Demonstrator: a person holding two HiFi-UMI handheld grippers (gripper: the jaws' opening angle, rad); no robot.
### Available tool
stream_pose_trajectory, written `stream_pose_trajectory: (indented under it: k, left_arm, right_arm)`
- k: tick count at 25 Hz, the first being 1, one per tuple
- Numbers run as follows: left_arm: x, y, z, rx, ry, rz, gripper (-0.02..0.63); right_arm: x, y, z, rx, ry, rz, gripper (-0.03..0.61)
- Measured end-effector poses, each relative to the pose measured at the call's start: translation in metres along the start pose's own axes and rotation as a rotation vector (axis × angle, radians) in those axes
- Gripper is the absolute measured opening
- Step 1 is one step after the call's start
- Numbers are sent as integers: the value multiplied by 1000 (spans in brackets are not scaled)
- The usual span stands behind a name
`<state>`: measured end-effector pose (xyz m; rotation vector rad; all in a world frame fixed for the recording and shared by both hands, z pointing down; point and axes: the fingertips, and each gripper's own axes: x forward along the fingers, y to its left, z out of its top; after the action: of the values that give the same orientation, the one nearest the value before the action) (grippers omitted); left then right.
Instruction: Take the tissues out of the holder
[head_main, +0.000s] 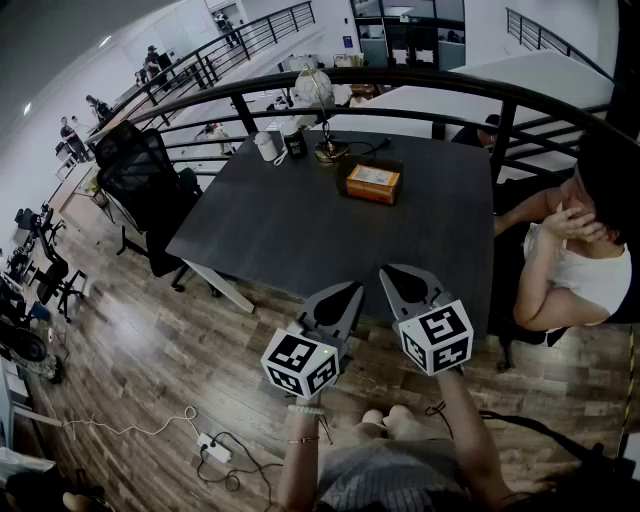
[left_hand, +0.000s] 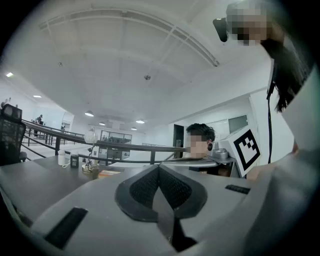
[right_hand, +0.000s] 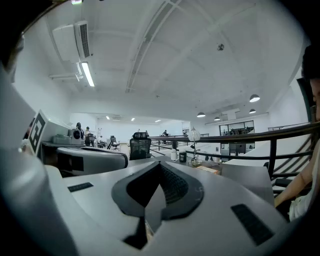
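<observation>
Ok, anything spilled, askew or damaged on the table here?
Nothing stands out. The tissue holder sits flat on the dark table, the lamp and cups beside it stand upright, and the left tool and right tool are shut and empty.

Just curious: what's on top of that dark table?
A tissue holder, a lamp, a white cup and a dark container stand on the table. The holder's inside is hidden.

The right gripper (right_hand: 159, 162) has its jaws closed together with nothing between them, tips pointing up and away. Beyond them, well apart, lie the flat tissue holder (right_hand: 209, 169), a globe lamp (right_hand: 194, 135) and a black chair (right_hand: 140, 148). The left gripper (right_hand: 90, 157) lies alongside at left.
</observation>
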<state>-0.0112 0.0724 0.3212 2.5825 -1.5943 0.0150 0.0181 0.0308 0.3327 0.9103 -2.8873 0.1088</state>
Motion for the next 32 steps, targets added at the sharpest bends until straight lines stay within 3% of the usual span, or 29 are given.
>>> stream_pose_trajectory:
  k: [19, 32]
  left_arm:
    - [25, 4, 2, 5, -10, -8, 8]
    - [52, 19, 10, 2, -27, 9, 8]
  right_arm:
    - [8, -21, -2, -5, 2, 2, 12]
    - [24, -38, 8, 38, -30, 83, 14]
